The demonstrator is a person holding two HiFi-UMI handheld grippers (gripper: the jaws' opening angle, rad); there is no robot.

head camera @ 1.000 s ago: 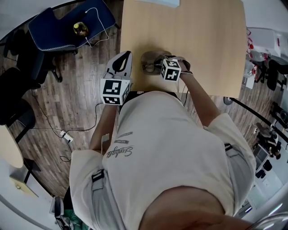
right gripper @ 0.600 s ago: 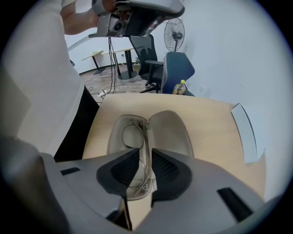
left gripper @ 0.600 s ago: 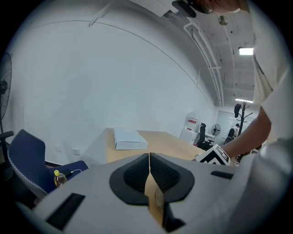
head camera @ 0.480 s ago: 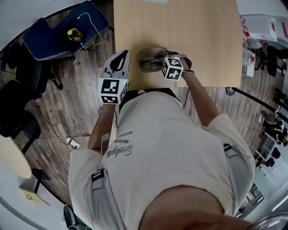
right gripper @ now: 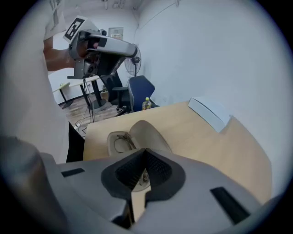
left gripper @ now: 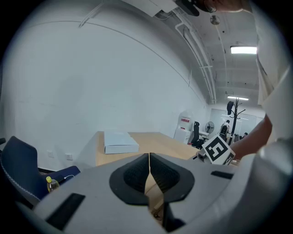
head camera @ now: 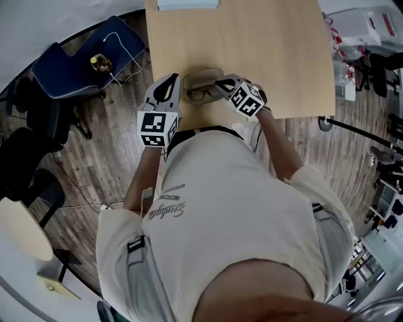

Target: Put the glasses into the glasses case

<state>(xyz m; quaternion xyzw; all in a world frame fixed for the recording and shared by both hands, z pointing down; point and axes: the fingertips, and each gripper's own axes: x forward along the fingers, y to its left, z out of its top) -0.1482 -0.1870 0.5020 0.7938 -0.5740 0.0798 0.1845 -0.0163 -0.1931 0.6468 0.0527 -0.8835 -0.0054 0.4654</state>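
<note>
So the glasses [head camera: 202,94] are sitting in the bottom half of the glasses case [head camera: 205,78], which is open near the front edge of the counter [head camera: 277,56] with its lid tipped up behind them. From the right gripper view you can see one lens and the frame lying in the tray, lid leaning away

Left claw [left gripper: 149,156] is closed, pads pressed flat together with nothing between them. In the head view it hangs at the counter's left edge, just beside the case, not touching it as far as I can see

Right claw [right gripper: 144,151] is closed too, tips meeting right over the right end of the case. A little bit of metal frame shows through the hollow below the tips, but I honestly can't tell if the claw is touching the glasses or just hovering right above them

Other stuff: a flat white box [head camera: 187,4] at the far end of the counter, well apart from the case. A blue chair [head camera: 69,63] is off to the left on the wooden floor [head camera: 107,163], with a yellow bottle [head camera: 97,61] and a white cable on its seat
</note>
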